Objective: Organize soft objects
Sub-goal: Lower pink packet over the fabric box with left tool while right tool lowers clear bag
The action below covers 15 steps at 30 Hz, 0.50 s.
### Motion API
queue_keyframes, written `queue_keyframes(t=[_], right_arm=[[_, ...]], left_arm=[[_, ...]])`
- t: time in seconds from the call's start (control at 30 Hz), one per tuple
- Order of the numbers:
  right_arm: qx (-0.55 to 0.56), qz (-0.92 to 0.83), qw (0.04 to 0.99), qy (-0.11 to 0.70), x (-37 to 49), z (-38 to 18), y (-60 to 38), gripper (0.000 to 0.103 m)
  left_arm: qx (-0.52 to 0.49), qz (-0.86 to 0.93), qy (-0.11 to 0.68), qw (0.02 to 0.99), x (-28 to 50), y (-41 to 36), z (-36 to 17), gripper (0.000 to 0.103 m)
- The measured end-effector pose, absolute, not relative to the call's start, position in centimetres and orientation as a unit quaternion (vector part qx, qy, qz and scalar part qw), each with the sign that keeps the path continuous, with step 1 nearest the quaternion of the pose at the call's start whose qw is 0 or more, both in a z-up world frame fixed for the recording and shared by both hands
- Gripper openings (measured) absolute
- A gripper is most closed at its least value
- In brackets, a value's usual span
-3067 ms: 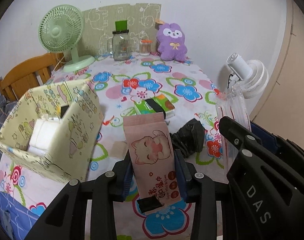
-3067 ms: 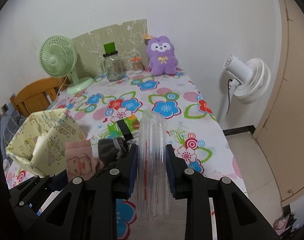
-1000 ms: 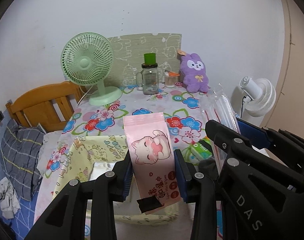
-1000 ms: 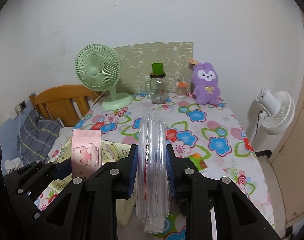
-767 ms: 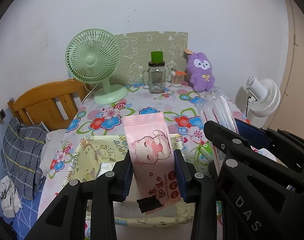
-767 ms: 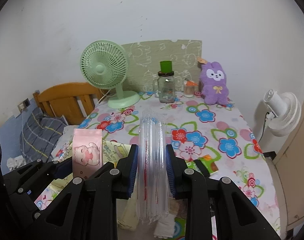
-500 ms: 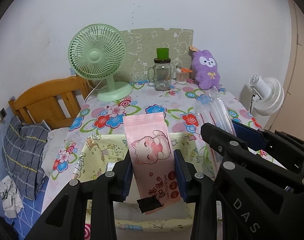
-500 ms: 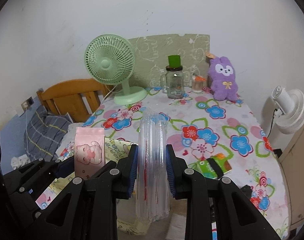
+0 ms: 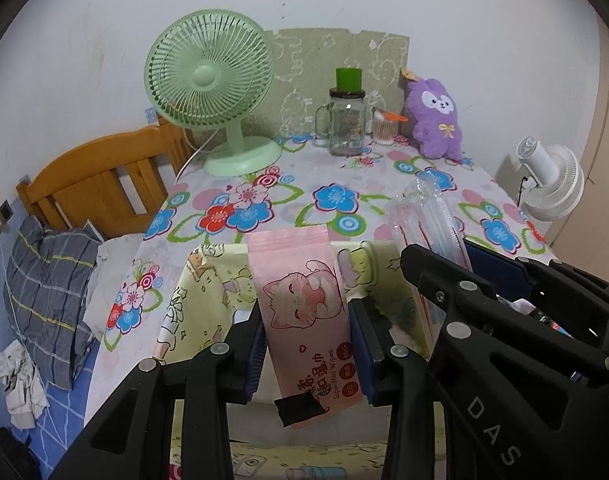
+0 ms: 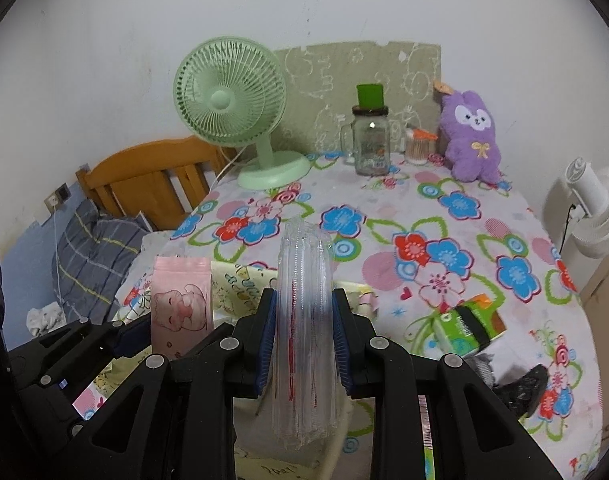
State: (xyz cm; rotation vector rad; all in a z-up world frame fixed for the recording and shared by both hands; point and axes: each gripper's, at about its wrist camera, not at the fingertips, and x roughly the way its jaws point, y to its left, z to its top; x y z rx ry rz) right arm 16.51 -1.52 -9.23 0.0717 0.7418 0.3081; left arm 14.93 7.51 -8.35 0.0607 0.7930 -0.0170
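Two things are in my grip. My left hand-held gripper [image 9: 307, 342] squeezes a pink wipes pack with a cartoon cat [image 9: 306, 312]. My right hand-held gripper [image 10: 303, 340] squeezes a clear plastic air cushion bag [image 10: 303, 344]. Both hang above the yellow cartoon-print box [image 9: 208, 292] on the flowery worktop [image 10: 444, 240].

Yellow box [image 9: 208, 304] interior mostly hidden behind pink wipes pack [image 9: 304, 312], dark cloth [image 10: 524, 390] cut off by gripper arm
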Motion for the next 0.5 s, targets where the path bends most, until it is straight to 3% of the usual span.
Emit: queue_keyframes(t=[0.3, 0.37, 0.43, 0.5], right_arm=[[0.028, 0.159, 0.911, 0.379, 17.3, -10.8, -0.1, 0.031], [0.027, 0.164, 0.908, 0.384, 17.5, -11.1, 0.1, 0.031], [0.027, 0.167, 0.906, 0.389, 17.7, -11.4, 0.3, 0.031], [0.026, 0.171, 0.902, 0.396, 17.9, -11.8, 0.6, 0.03]], left_arm=[[0.021, -0.004, 0.414, 0.91, 15.8, 8.9, -10.0, 0.043], [0.021, -0.003, 0.42, 0.907, 15.9, 9.1, -10.3, 0.047], [0.02, 0.0, 0.428, 0.903, 16.1, 9.4, -10.7, 0.059], [0.019, 0.003, 0.433, 0.901, 16.1, 9.5, -10.9, 0.06]])
